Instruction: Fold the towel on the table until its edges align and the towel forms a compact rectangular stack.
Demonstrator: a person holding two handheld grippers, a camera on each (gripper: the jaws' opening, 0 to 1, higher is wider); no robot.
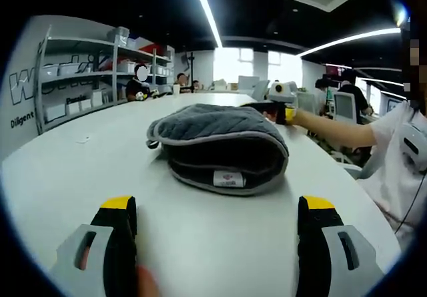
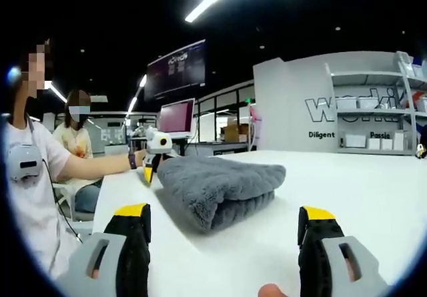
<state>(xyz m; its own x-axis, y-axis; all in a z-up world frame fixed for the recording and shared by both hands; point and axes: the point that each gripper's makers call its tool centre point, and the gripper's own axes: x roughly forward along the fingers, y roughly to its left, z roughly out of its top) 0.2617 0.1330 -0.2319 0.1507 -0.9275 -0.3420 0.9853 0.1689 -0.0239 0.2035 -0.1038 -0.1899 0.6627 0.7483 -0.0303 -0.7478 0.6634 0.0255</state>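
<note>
Both tongs spread apart, left tongs (image 1: pixel 217 220), right tongs (image 2: pixel 223 227), folded grey towel (image 1: pixel 217 143) on white table (image 1: pixel 80 170), far edge hidden.

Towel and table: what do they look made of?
Towel: soft, plush grey fabric, likely microfibre or terry; fuzzy ribbed pile, lighter stitched edging, small sewn label. Table: hard, smooth white top, maybe laminate; faint sheen, no grain.

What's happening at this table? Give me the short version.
A person works two handheld grippers over a white table. The grey towel lies folded into a thick, compact bundle with its label showing. The left gripper and the right gripper both stand open, apart from the towel and holding nothing. Each gripper also shows in the other's view, just beyond the towel.
</note>
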